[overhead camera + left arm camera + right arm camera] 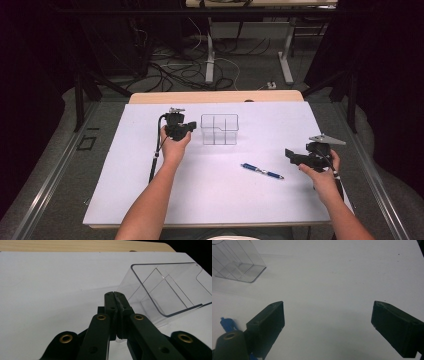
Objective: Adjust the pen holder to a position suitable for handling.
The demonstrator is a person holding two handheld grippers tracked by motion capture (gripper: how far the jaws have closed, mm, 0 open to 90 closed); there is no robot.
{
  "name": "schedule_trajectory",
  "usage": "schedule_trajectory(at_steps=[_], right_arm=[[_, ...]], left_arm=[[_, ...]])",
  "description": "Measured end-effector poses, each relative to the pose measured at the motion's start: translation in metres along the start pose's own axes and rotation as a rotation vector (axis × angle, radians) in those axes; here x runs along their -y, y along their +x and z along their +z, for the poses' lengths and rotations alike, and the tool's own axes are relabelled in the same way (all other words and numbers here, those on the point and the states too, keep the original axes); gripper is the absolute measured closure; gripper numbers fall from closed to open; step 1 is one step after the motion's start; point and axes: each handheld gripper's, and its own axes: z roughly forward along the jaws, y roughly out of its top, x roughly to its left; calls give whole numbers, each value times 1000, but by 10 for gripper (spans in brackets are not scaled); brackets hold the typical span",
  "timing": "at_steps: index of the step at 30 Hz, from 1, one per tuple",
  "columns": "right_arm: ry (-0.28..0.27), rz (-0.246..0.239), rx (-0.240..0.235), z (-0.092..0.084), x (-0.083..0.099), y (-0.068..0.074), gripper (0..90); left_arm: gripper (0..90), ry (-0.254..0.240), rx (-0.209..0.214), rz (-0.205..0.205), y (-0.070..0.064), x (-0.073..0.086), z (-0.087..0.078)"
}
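We see a big white worktop (150, 190) with a strip of wood at its far edge. Near the middle of the far side stands a clear plastic box (219, 129) with little walls inside that split it into parts. It looks empty.

Our left gripper (186, 129) is just beside the box, on its left. Its jaws are pressed tight together. In the left gripper view the jaw tips (115, 298) look to be pinching the near wall of the clear plastic box (165, 290), so we think we are holding the box still.

Our right gripper (291, 156) waits near the right edge of the worktop, with its jaws spread wide and nothing between them.

A small blue pen (262, 171) lies flat between the box and the right gripper, near the middle of the worktop. Nothing touches it.

We think the job has just begun. The pen is not picked up yet, and it is not in the box yet.
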Motion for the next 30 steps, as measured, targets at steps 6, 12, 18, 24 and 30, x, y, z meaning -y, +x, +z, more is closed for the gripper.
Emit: schedule_trajectory(at_steps=[6,12,18,24,30], right_arm=[[-3,5,5,-1,-1,1,117],[-6,-5,3,-1,-1,1,120],[-12,-11,3,-2,-2,2,121],[-12,-6,6,-3,-3,2,122],[-13,-8,5,-3,-3,4,121]], left_arm=[[869,-25,3,-26,2,2,-12],[807,-58,34,-23,1,2,-27],[741,-86,64,-28,1,3,-41],[650,-102,104,-53,3,6,-54],[539,-112,85,-21,1,9,-65]])
